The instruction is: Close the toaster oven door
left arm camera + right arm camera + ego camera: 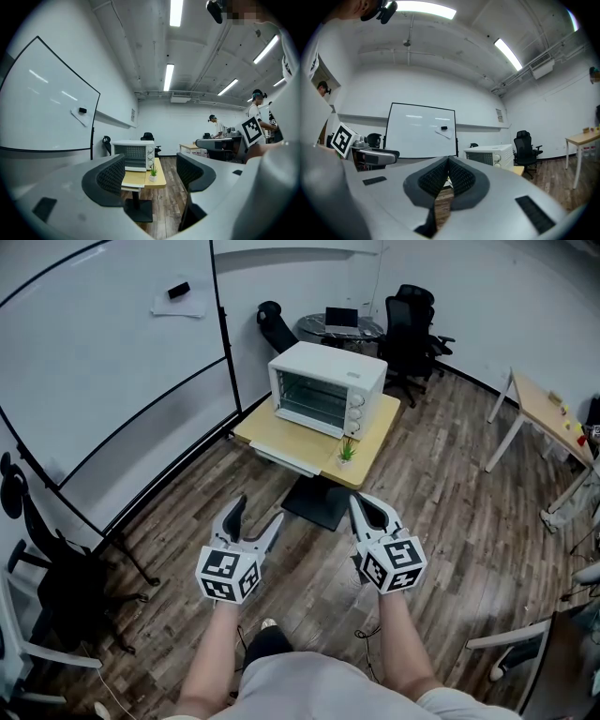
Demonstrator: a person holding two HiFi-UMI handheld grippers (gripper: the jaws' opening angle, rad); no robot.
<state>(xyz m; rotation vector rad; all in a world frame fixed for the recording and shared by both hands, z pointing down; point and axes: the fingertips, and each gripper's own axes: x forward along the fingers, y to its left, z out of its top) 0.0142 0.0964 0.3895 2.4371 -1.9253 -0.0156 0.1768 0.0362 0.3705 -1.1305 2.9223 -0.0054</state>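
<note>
**Head view:** A white box-shaped toaster oven (328, 388) is seen on a small light-wood square surface (380, 432), well ahead of both grippers. Its pale flat door (291, 448) is judged to be dropped open, lying level and jutting from the toaster oven's front past the surface's edge. A small green potted plant (347, 452) is set just in front of the toaster oven's knob side, beside the door's end.

The left gripper (259, 512) is held with its jaws spread wide and nothing between them. The right gripper (364, 506) is held with its jaws pressed together, empty.

Bare wood-plank floor (441, 484) is left open between the grippers and the toaster oven. The door's long axis is run along the toaster oven's front. Its free edge is turned toward the left gripper, which is judged the nearer one. A large whiteboard on a black stand (112, 362) is stood left of the toaster oven, with its feet close to that side of the approach.

**Left gripper view:** The toaster oven (133, 156) and the lowered door (132, 179) are framed straight ahead between the wide-apart pads, well apart from them and untouched.

**Right gripper view:** The ribbed pads are shown meeting with nothing caught. The toaster oven (490, 154) is seen off to the right of the closed tips.

A lift from under the door's free edge is judged to be called for. The front is open, and the potted plant is the one thing to be cleared.
</note>
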